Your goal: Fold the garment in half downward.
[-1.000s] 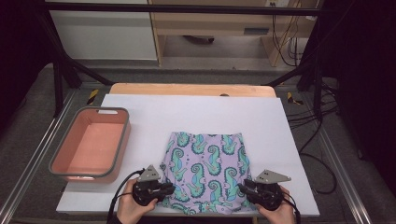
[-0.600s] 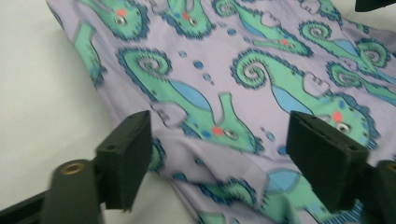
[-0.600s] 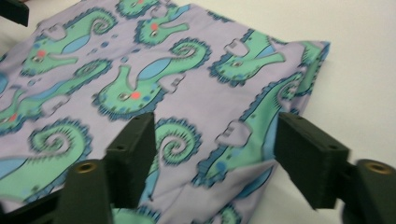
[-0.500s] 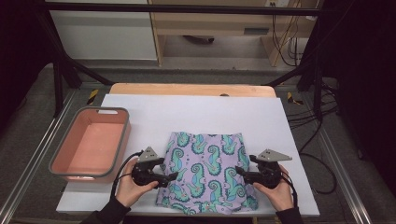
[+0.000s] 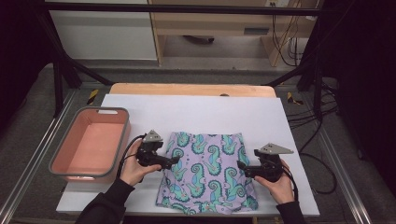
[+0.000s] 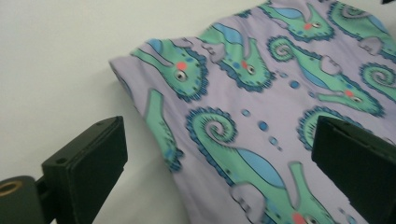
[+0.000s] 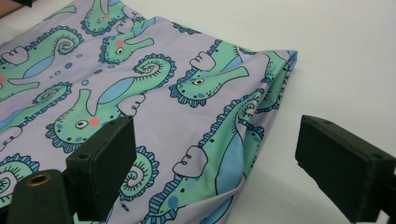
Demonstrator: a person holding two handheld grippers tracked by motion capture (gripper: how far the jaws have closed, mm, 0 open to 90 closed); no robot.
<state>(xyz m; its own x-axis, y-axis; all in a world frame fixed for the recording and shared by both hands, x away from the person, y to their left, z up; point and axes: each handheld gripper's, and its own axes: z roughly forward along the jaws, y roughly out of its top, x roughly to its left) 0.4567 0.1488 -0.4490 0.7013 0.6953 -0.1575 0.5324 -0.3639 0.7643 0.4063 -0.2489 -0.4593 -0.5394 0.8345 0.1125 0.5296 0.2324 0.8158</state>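
A folded cloth [image 5: 205, 172] printed with green seahorses on lilac lies flat on the white desk [image 5: 196, 112], toward its near edge and about midway across. The left gripper [image 5: 173, 161] sits at the cloth's left side and the right gripper [image 5: 241, 165] at its right side, each pointing inward across the fabric. Both sets of jaws have just been opening and now stand wide, with the cloth's side edge lying loose between them and no pad pressing on it. This reads as the release after a fold, so the cloth is set down and the step is closing. The next move likely calls for either drawing both grippers clear sideways or taking fresh holds for another fold. In the left gripper view the cloth's folded left edge [image 6: 154, 116] is rounded and slightly raised; in the right gripper view the right edge [image 7: 275, 84] shows stacked layers, so a new grip should catch all layers. A pink bin [image 5: 91, 144] stands just left of the left hand, limiting room there; the desk beyond the cloth and to its right is open.
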